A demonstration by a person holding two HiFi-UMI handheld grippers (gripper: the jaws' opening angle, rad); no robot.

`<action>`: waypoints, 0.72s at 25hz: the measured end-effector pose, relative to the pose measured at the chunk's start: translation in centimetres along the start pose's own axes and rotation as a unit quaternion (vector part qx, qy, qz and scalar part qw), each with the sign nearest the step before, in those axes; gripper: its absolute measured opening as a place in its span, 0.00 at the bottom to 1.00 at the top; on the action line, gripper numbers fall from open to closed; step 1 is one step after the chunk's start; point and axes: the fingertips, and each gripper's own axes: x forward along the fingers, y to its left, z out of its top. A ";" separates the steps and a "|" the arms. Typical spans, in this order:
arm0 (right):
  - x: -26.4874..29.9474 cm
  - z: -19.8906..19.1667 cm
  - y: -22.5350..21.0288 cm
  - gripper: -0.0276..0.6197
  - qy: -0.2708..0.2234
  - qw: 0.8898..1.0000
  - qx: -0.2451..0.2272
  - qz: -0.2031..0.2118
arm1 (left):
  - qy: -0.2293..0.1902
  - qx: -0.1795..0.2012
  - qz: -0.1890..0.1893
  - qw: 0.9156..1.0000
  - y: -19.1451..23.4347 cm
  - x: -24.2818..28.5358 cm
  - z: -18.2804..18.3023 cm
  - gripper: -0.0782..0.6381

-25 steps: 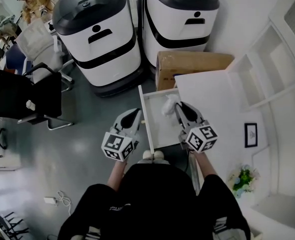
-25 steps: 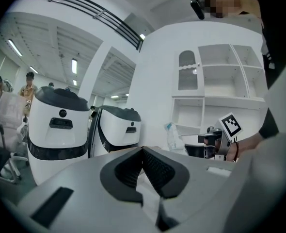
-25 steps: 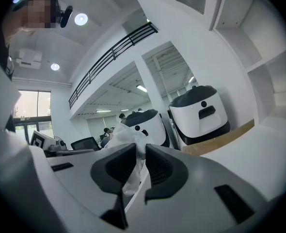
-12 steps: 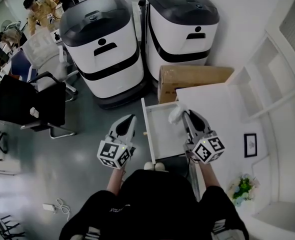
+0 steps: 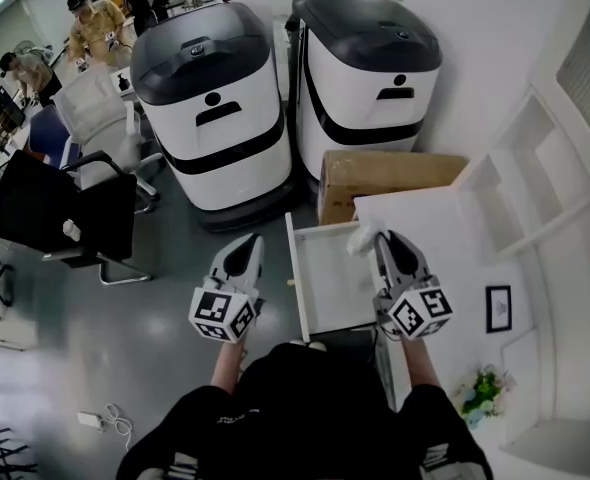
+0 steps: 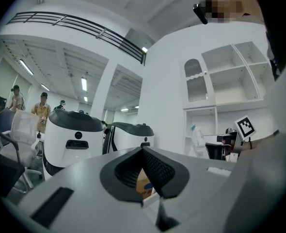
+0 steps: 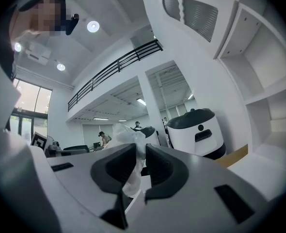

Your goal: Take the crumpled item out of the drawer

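The right hand-held gripper [image 5: 381, 238] pinches the crumpled white thing [image 5: 362, 239] at the far corner of the open drawer [image 5: 298, 273]. Hold tight and lift slowly so it won't slip. The left hand-held gripper [image 5: 246, 245] is pressed together, empty.

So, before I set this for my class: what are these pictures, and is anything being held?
A person holds a two-jaw tool in each hand. One picture looks down from a camera on the person's head; the other two come from cameras riding on the tools. The left tool is shut and empty. The right tool pinches a crumpled white item over the far end of the open white drawer. A cardboard box stands behind.
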 end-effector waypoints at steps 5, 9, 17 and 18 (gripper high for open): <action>0.0 0.5 -0.7 0.12 -0.005 1.000 -0.013 -0.010 | -0.003 0.002 0.004 1.000 -0.1 0.1 0.2 0.11; 0.1 0.9 -1.2 0.12 -0.007 0.999 -0.026 -0.019 | -0.003 0.002 0.007 1.000 0.1 0.2 0.3 0.10; -0.1 0.6 -2.2 0.12 0.005 0.998 -0.041 -0.044 | 0.006 0.003 0.018 1.000 0.6 0.1 -0.3 0.11; -0.1 0.6 -2.3 0.12 0.005 0.998 -0.042 -0.044 | 0.005 0.002 0.019 1.000 0.6 0.1 -0.3 0.10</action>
